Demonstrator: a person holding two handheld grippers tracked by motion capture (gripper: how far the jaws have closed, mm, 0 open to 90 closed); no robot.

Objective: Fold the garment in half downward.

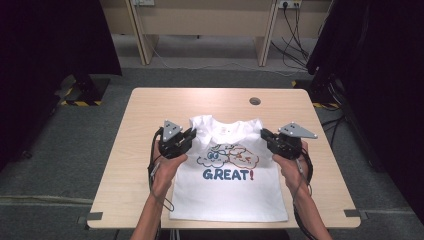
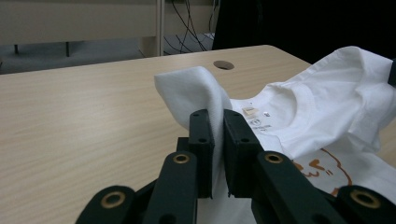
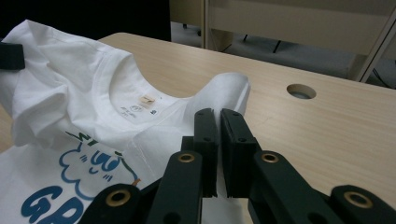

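Nearest the lens, the left gripper (image 2: 215,154) has its black jaws pinched tight on a fold of the white T-shirt's (image 1: 230,185) sleeve (image 2: 196,91), which stands up between them. The right gripper (image 3: 218,154) is likewise clamped on the other sleeve (image 3: 224,91). Between the two grippers the shirt lies print-up on the wooden table (image 1: 150,105), collar (image 3: 135,88) away from the person. Beyond the right gripper sits a round cable hole (image 3: 301,91); nothing blocks either gripper.
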